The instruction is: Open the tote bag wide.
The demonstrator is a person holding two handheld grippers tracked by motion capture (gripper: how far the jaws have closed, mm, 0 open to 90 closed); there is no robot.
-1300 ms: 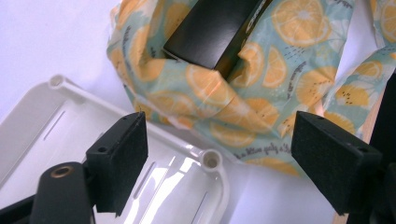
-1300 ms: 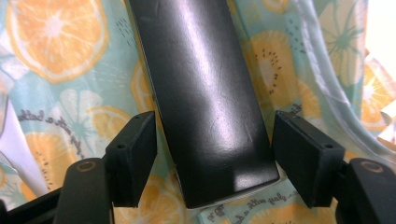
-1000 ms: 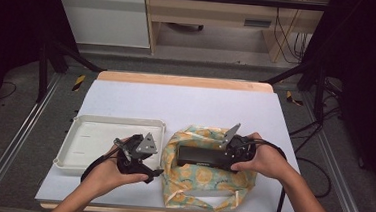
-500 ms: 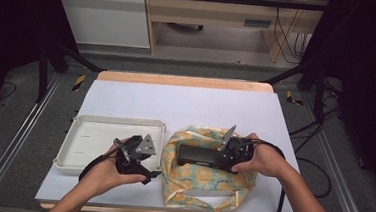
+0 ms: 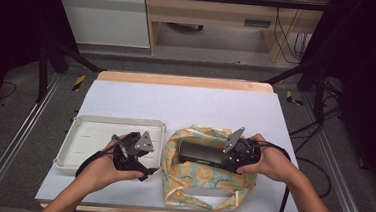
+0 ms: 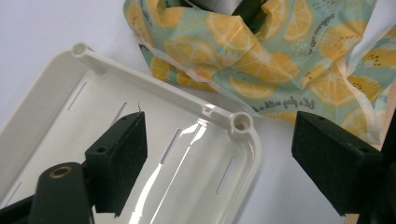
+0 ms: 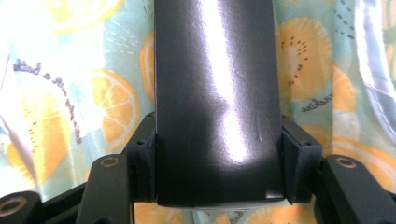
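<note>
A long black box (image 5: 200,156) lies on a lemon-print cloth (image 5: 206,180) at the front right of the table. My right gripper (image 5: 224,158) reaches leftward over the cloth. Its jaws have just been closing, and its pads now press both long sides of the black box (image 7: 217,93). The cloth (image 7: 317,70) spreads beneath it. My left gripper (image 5: 144,158) hovers over the near right corner of a white tray (image 5: 84,129). In the left gripper view the left gripper (image 6: 219,128) stands open and holds nothing above the tray's rim (image 6: 140,84), with the cloth (image 6: 261,51) beyond.
The white table top (image 5: 186,106) stretches bare behind the tray and cloth. A wooden strip (image 5: 182,80) marks the far edge. Black cables trail from both grippers toward the front edge.
The right hand has shifted a little at the black box on the cloth. The left hand and its gripper have kept still over the tray corner.
</note>
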